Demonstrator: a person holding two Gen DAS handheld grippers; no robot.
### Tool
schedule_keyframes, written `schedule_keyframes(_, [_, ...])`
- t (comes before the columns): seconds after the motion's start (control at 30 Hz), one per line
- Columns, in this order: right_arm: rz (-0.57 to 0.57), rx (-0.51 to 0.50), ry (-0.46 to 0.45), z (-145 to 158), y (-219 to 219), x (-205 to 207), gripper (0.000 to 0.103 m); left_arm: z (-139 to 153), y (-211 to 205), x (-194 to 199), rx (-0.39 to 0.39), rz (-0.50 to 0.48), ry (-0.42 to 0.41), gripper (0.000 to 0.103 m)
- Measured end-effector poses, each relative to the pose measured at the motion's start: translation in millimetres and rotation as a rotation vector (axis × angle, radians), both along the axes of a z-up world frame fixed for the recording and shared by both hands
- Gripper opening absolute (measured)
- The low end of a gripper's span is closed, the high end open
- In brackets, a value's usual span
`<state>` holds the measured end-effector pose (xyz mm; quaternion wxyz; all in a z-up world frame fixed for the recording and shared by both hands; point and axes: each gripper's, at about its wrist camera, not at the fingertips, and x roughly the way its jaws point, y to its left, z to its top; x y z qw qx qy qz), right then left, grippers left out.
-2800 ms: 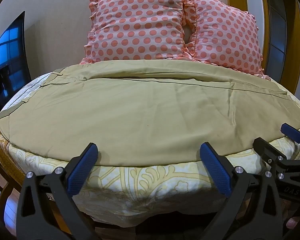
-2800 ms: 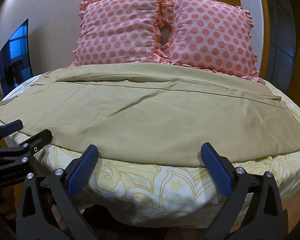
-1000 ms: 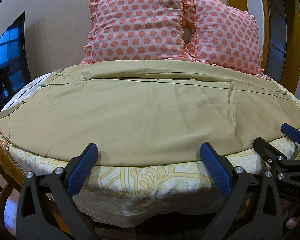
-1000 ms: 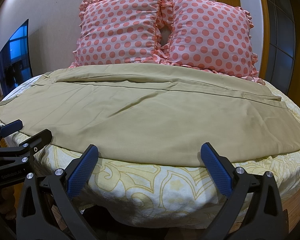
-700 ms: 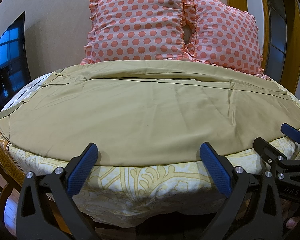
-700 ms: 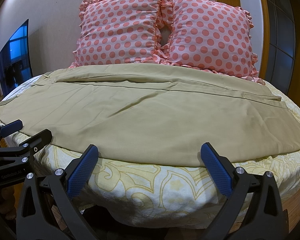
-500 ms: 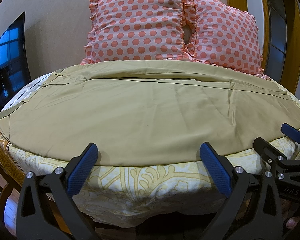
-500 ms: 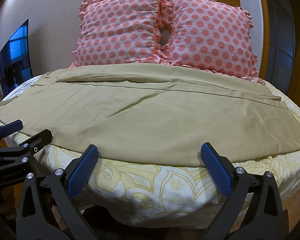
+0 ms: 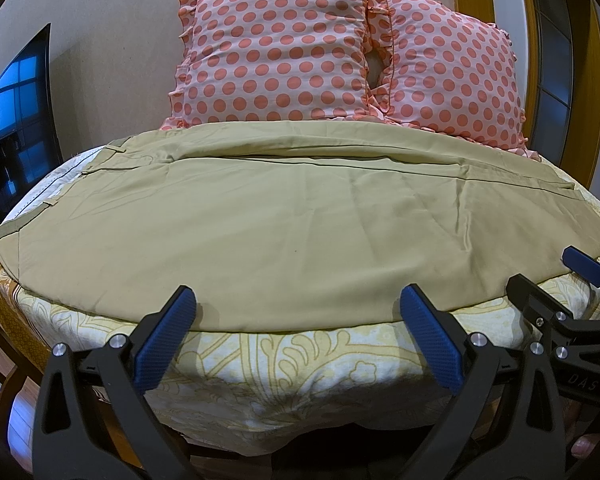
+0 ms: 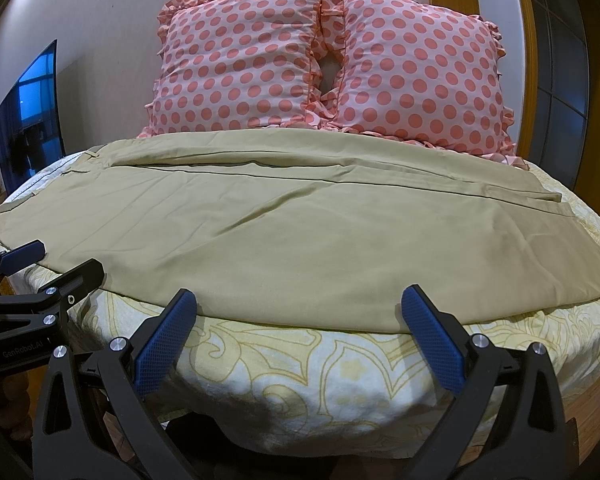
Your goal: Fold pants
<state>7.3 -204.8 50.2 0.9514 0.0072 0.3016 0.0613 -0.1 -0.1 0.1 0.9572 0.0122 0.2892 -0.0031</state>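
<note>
Khaki pants (image 9: 284, 232) flat on bed (image 9: 300, 364)

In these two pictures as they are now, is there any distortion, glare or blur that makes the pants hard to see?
Left wrist view: strong fisheye bends the bed into a dome, corners go black; the khaki pants are sharp, evenly lit, no glare. Right wrist view: same curving and dark corners; pants sharp, with soft shading along the creases; the dark screen at the left shows a blue reflection.
</note>
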Motion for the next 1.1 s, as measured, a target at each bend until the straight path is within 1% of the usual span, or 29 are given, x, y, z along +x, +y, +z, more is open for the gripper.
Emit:
schedule_keyframes(0.2, [0.009,-0.001,-0.002,1,0,0,0.102,1,0,1,0.005,-0.006,0.010,0.101])
schedule_keyframes(0.23, [0.017,-0.003,0.008,3,-2,-1,0.102,2,0,2,0.005,-0.011,0.023,0.101])
schedule_keyframes(0.27, [0.037,0.005,0.038,7,-4,2,0.102,8,0,2,0.002,-0.016,0.038,0.101])
schedule_keyframes(0.3, [0.051,0.028,0.057,11,-8,6,0.102,13,2,3,-0.004,-0.019,0.049,0.101])
schedule_keyframes(0.33, [0.056,0.062,0.062,16,-16,10,0.102,16,4,5,-0.009,-0.018,0.047,0.101])
schedule_keyframes(0.37, [0.041,0.098,0.044,26,-29,14,0.102,21,6,4,-0.012,-0.013,0.034,0.101])
schedule_keyframes(0.43, [-0.008,0.130,0.005,43,-54,25,0.102,40,11,9,-0.012,-0.001,-0.018,0.101])
schedule_keyframes(0.47, [-0.053,0.144,-0.014,57,-77,41,0.102,47,12,13,-0.007,0.005,-0.031,0.101])
schedule_keyframes(0.5, [-0.083,0.152,-0.017,63,-90,53,0.102,57,14,20,0.001,0.018,-0.053,0.101])
schedule_keyframes(0.53, [-0.135,0.170,-0.014,73,-112,75,0.102,64,17,28,0.007,0.031,-0.069,0.101])
schedule_keyframes(0.6, [-0.219,0.187,0.008,81,-145,112,0.102,76,19,50,0.029,0.059,-0.091,0.101])
schedule_keyframes(0.67, [-0.343,0.211,0.057,82,-185,160,0.102,83,20,68,0.042,0.075,-0.091,0.101])
schedule_keyframes(0.73, [-0.452,0.261,0.135,74,-222,207,0.101,88,22,90,0.047,0.085,-0.096,0.101])
schedule_keyframes(0.77, [-0.516,0.328,0.201,63,-248,239,0.097,90,23,99,0.046,0.088,-0.096,0.101])
schedule_keyframes(0.8, [-0.549,0.354,0.234,55,-260,253,0.085,90,25,110,0.045,0.091,-0.089,0.101])
schedule_keyframes(0.83, [-0.583,0.375,0.279,47,-272,272,0.077,89,26,119,0.041,0.094,-0.082,0.101])
schedule_keyframes(0.87, [-0.617,0.387,0.321,37,-283,294,0.075,88,27,126,0.037,0.098,-0.075,0.101])
schedule_keyframes(0.93, [-0.668,0.367,0.369,22,-295,327,0.067,84,32,142,0.011,0.104,-0.047,0.101])
schedule_keyframes(0.97, [-0.707,0.339,0.400,13,-302,345,0.067,80,35,149,-0.014,0.101,-0.024,0.101])
schedule_keyframes(1.03, [-0.753,0.322,0.430,1,-308,363,0.067,74,40,155,-0.048,0.092,0.005,0.101])
schedule_keyframes(1.1, [-0.779,0.225,0.432,-4,-305,377,0.067,67,43,160,-0.075,0.090,0.027,0.101])
